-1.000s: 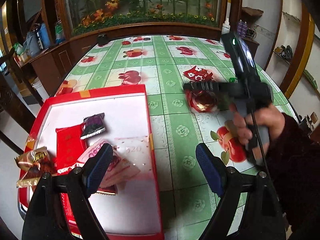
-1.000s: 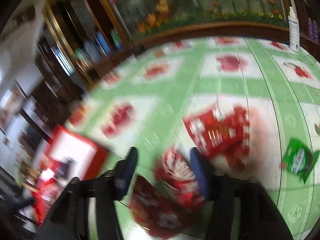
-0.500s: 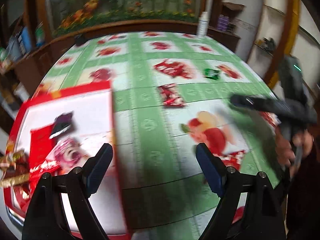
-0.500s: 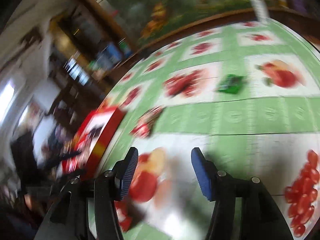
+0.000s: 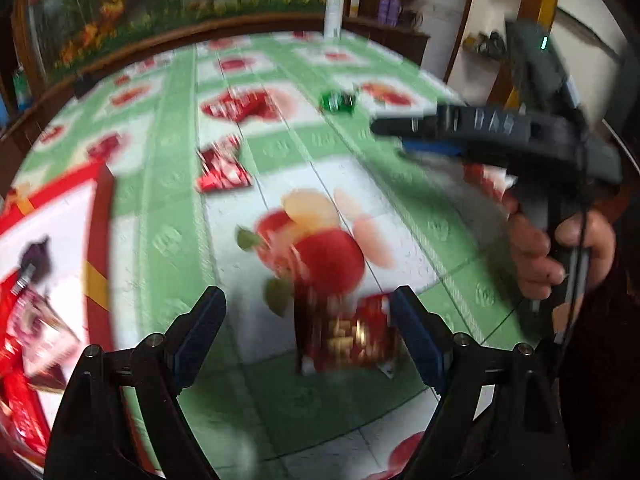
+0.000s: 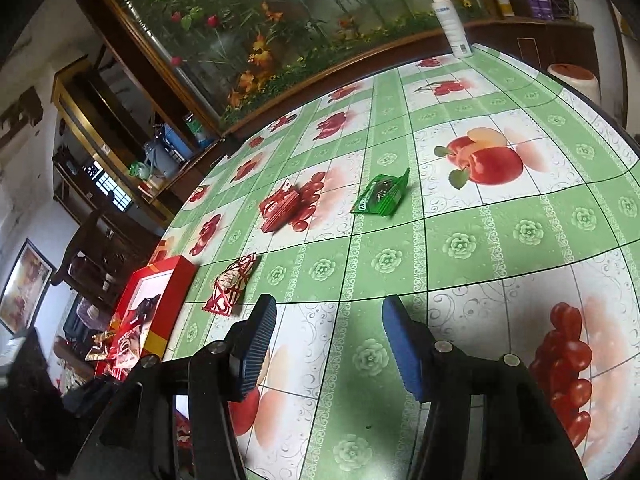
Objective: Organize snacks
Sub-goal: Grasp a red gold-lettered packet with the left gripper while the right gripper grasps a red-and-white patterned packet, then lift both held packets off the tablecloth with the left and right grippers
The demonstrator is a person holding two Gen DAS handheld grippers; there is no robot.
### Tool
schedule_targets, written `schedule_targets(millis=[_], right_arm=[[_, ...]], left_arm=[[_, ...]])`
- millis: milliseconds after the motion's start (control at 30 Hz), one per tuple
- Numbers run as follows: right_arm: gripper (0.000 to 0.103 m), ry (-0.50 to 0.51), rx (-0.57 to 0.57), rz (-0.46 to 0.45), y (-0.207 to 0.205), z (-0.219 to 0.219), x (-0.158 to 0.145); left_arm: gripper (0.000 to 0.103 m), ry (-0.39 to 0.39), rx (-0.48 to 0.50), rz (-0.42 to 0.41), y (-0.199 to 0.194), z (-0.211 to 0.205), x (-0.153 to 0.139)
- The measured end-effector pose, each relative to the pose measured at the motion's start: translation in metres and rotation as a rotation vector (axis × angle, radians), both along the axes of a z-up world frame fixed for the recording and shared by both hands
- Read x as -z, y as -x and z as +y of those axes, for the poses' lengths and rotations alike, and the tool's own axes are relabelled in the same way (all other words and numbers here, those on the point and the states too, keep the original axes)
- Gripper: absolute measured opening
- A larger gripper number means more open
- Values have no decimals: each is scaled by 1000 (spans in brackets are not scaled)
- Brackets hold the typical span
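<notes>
a round table (image 6: 460, 240) covered in a green and white fruit-print cloth. the left gripper (image 5: 308, 332) hangs low over the near part of the table, jaws spread wide and clamping nothing; a blurred red and gold snack (image 5: 352, 340) lies on the cloth between its fingertips, closer to the right one. the right gripper (image 6: 328, 336), held in a hand (image 5: 560, 252) at the right, is released too, with only bare cloth between its blue pads. at the left edge sits a red box (image 6: 176, 288) with a white inside, holding several wrapped snacks. just right of the box lies a red foil snack (image 6: 230, 284). farther off lie a red packet (image 6: 280, 208) and, to its right, a green packet (image 6: 382, 196). a white bottle (image 6: 450, 20) stands at the far rim.
</notes>
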State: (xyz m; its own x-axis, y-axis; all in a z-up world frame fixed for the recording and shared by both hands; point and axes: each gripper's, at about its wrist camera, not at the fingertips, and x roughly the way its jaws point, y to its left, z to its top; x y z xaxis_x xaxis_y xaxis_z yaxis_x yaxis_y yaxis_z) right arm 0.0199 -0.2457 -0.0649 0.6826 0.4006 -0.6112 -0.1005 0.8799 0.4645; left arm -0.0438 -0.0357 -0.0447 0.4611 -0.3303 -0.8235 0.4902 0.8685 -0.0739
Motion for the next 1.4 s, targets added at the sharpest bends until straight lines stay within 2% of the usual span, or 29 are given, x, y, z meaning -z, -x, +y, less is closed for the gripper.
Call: schedule_targets(millis=[100, 167, 233, 300, 333, 367, 433, 500, 633, 700, 767, 900, 967, 1067, 1200, 1233, 1267, 1300, 1333, 1400], right_arm=[[59, 2, 0, -3, -1, 2, 1], [59, 7, 0, -5, -1, 2, 0], [59, 23, 0, -13, 0, 4, -1], [59, 32, -5, -15, 1, 6, -1], [59, 40, -5, -15, 1, 7, -1], [59, 50, -1, -16, 1, 7, 0], [59, 63, 5, -20, 1, 7, -1], [59, 66, 11, -25, 1, 7, -1], [59, 95, 13, -30, -1, 10, -1], [59, 103, -2, -31, -3, 15, -2], [59, 82, -37, -24, -7, 23, -2], [59, 108, -110, -38, -23, 63, -10], [58, 148, -131, -44, -32, 87, -12], [58, 181, -158, -9, -50, 116, -10], [55, 223, -148, 94, -75, 147, 5], [51, 238, -139, 115, -80, 153, 10], [36, 270, -124, 90, -80, 156, 9], [31, 336, -119, 91, -82, 163, 10], [28, 382, -121, 73, -80, 168, 9], [25, 391, -137, 66, -73, 166, 9]], left_arm=[[85, -2, 14, 40, 5, -10, 11], [85, -34, 9, -9, 8, -15, 12], [85, -17, -5, -14, 5, -14, 14], [85, 33, -25, -20, 3, -8, 11], [78, 67, -29, -29, 3, -5, 8], [63, 84, -28, -32, 2, -3, 7], [43, 66, -31, -28, -1, -2, 9], [40, 26, -12, -50, 1, -6, 10], [34, -3, 38, -60, 9, -9, 10], [32, 3, 28, -46, 9, -3, 9], [27, 25, 5, -30, 9, 7, 5], [21, 59, -18, -69, 14, 23, -7], [21, 61, -34, -62, 14, 29, -5], [22, 111, -18, -24, 14, 37, -2], [27, 108, -13, -13, 16, 40, -1], [38, 109, -10, 1, 15, 41, 0], [57, 110, -4, 18, 15, 42, 2], [64, 110, -7, 32, 16, 44, 4], [68, 112, -14, 34, 17, 47, 6], [68, 123, -7, 44, 19, 50, 6]])
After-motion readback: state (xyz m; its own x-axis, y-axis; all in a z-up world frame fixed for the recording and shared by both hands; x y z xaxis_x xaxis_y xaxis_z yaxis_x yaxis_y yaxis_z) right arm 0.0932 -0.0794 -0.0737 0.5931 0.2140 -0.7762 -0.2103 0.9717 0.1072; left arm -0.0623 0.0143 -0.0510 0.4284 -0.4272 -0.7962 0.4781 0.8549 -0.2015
